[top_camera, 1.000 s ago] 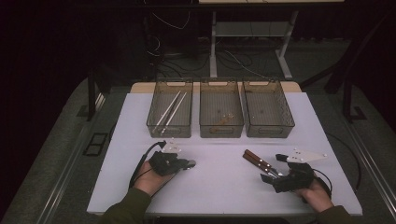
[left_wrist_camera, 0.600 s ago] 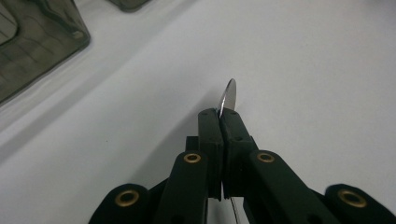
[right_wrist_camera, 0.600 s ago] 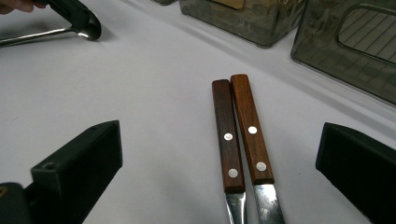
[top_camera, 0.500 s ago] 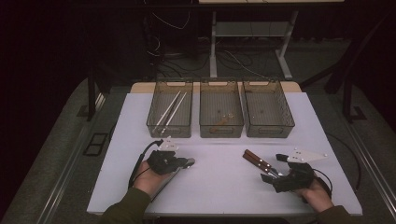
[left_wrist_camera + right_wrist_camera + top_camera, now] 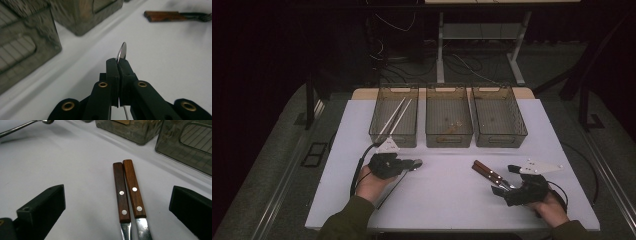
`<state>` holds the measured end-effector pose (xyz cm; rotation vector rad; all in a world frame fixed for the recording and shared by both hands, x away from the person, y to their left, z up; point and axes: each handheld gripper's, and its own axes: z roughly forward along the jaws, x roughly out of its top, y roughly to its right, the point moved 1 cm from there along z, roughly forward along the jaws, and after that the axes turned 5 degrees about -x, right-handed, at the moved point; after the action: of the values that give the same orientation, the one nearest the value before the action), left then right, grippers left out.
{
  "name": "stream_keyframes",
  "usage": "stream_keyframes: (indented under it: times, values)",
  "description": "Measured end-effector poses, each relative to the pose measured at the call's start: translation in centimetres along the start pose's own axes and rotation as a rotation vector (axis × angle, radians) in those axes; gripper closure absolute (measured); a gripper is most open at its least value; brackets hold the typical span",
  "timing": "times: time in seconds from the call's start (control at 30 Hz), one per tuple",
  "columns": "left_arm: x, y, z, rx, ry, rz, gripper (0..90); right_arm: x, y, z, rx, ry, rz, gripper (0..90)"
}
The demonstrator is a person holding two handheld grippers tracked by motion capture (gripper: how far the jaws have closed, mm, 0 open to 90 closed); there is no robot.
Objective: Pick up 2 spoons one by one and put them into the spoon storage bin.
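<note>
3 bins (image 5: 449, 134), 2 wooden-handled knives (image 5: 128, 192), 1 spoon (image 5: 122, 51)

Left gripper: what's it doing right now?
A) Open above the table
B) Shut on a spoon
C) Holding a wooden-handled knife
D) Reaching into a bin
B: in the left gripper view the left gripper has its jaws pressed together on a spoon, whose shiny bowl sticks out past the tips, above the white table.

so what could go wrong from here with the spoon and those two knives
1. The left hand-held gripper pinches the spoon by its thin edge, so it could twist or slip out.
2. The two wooden-handled knives lie touching side by side between the open jaws of the right hand-held gripper; closing might grab both, or push one askew.
</note>
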<state>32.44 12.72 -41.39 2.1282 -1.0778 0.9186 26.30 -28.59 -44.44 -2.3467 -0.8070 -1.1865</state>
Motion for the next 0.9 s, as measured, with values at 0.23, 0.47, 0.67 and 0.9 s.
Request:
stream_keyframes:
  times: [0.23, 0.47, 0.67, 0.9]
  values:
    - [1.8, -0.5, 0.1, -0.001, 0.051, 0.006, 88.5, 0.0, -0.1, -0.1, -0.001, 0.005, 0.003, 0.7]
    - [3.8, -1.1, 0.2, -0.004, 0.082, 0.02, 88.5, 0.0, 0.0, -0.2, -0.001, 0.011, 0.013, 0.7]
    - [5.9, -1.6, 0.7, -0.015, 0.109, 0.034, 88.5, 0.0, 0.0, -0.2, -0.001, 0.008, 0.014, 0.7]
    - [8.8, -2.1, 1.4, -0.003, 0.117, 0.059, 88.5, 0.0, -0.1, -0.3, 0.002, 0.017, 0.007, 0.7]
